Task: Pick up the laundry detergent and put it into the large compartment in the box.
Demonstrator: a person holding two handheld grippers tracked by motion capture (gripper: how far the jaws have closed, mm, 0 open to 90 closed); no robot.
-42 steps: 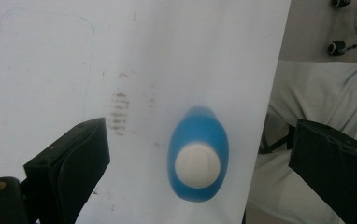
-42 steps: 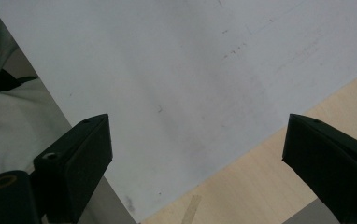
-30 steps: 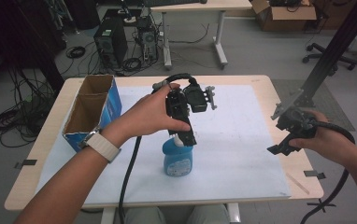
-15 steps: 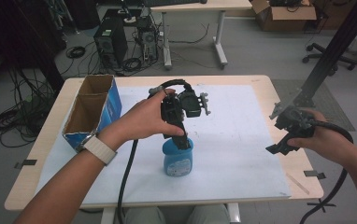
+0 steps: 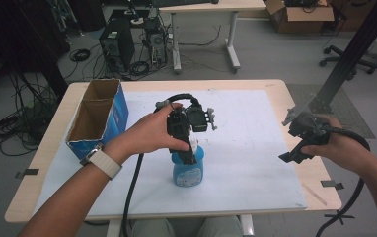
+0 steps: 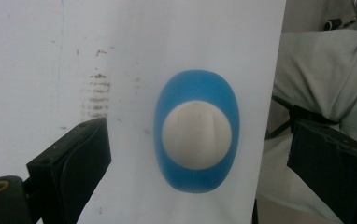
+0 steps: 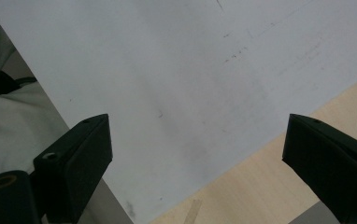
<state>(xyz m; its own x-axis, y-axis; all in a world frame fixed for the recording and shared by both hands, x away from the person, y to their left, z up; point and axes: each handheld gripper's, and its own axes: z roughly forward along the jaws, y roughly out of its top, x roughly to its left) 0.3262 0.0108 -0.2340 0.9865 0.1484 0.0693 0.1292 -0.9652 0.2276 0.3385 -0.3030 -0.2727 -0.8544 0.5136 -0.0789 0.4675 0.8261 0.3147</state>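
I am holding the left hand-held gripper [image 5: 190, 157] straight above the blue bottle [image 5: 187, 168], pointing down at it, with its jaws spread wide. In the left gripper view I am looking down on the bottle's [image 6: 195, 130] white cap, which sits between the two jaws with clear space on either side, so nothing is gripped yet. The bottle is standing upright on the white sheet [image 5: 255, 148] that covers the surface [image 5: 305, 187], near the front edge and roughly in the middle. An open cardboard box [image 5: 97, 116] with blue sides is standing well apart to the left.

I am keeping the right hand-held gripper [image 5: 295, 154] off to the right side, over the sheet's edge, its jaws also wide apart and holding nothing; the right gripper view looks down on bare sheet and a strip of wood.

I am judging the bottle to be smooth plastic, fairly stiff but probably slippery, and possibly top-heavy if part full; how full it is I cannot tell. The body is oval from above, so I am reckoning the narrow shoulder or neck just under the cap gives the surest hold, squeezing across the short axis.
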